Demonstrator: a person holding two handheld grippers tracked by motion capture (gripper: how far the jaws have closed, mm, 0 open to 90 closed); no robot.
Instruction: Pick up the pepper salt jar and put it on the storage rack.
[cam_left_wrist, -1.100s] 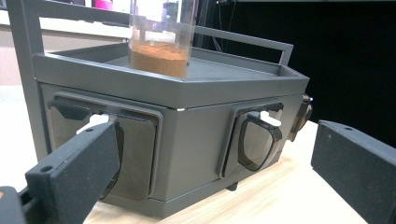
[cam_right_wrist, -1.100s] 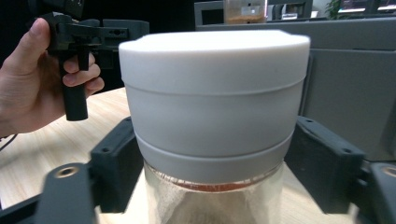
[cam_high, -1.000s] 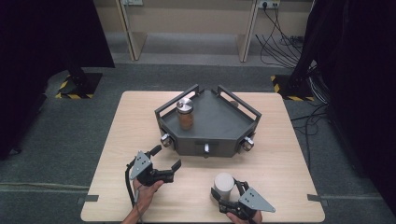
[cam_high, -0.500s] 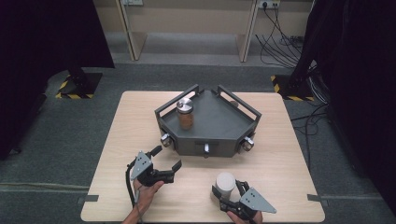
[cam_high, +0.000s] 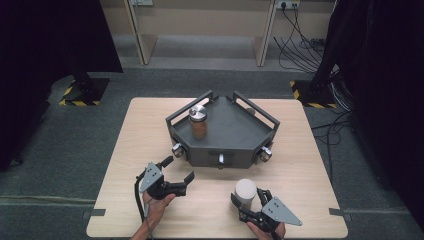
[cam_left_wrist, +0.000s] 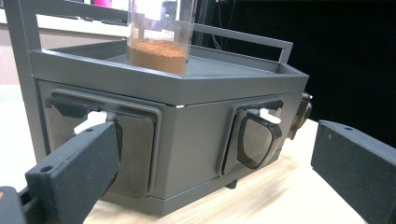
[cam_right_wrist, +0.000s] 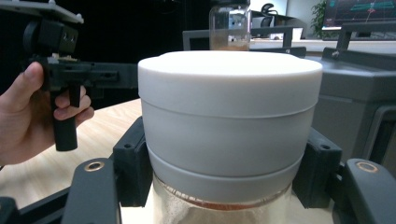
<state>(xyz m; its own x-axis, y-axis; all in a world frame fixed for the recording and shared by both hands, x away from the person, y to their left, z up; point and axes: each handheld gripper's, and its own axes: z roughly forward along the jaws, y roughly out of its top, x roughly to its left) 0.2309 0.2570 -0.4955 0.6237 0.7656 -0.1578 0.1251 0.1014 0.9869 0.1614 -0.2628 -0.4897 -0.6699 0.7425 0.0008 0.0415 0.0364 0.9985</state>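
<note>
On the wooden table (cam_high: 125, 150) we see, largest first, a grey five-sided cabinet (cam_high: 225, 135) with a railed tray top, sitting toward twelve o'clock from our two grippers. Standing on that tray near its nine o'clock rail is a glass jar with a metal lid (cam_high: 198, 121), holding brown powder. Nearer to us, at about five o'clock from the cabinet, stands a white-capped jar (cam_high: 245, 194), upright on the table. Our right gripper (cam_high: 248, 201) has this jar between its jaws: in the right gripper view the black pads press against the white-capped jar (cam_right_wrist: 231, 126) at three and nine o'clock, just below the cap. Our left gripper (cam_high: 178, 170) sits at nine o'clock from that jar, well apart from it, with jaws spread wide and nothing between them; in the left gripper view it faces the cabinet's (cam_left_wrist: 187, 135) front panels.
</note>
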